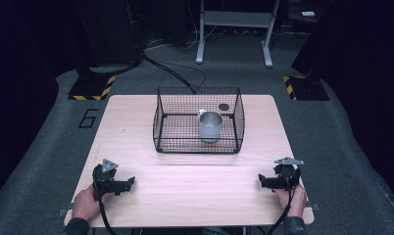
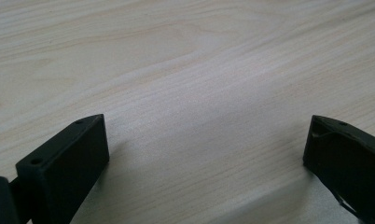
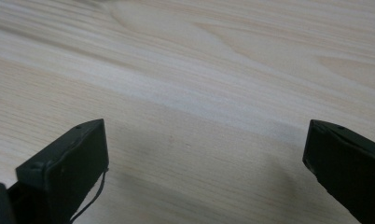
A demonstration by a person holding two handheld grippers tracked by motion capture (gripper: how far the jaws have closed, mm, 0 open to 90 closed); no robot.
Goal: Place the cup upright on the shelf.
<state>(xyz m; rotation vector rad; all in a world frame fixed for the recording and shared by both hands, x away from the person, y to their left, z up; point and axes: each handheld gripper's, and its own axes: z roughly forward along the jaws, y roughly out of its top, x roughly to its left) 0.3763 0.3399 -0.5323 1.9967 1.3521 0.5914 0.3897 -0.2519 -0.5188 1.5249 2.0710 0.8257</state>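
A black wire basket [image 1: 199,120] stands on the far middle of the light wooden table [image 1: 185,186]. Inside it a metal mug [image 1: 210,126] stands upright, handle toward the back left. My left gripper [image 1: 130,182] rests low on the table near the front left, held by a hand, pointing right. My right gripper [image 1: 261,181] rests near the front right, pointing left. In the left gripper view the gripper [image 2: 206,126] is open over bare wood. The right gripper [image 3: 206,128] in its own view is open too, nothing between the jaws.
A small dark round thing [image 1: 224,106] lies at the basket's back right. Beyond the table are grey carpet, a floor cable [image 1: 170,71], two stand bases with yellow-black tape [image 1: 92,88], and a metal frame's legs [image 1: 234,34].
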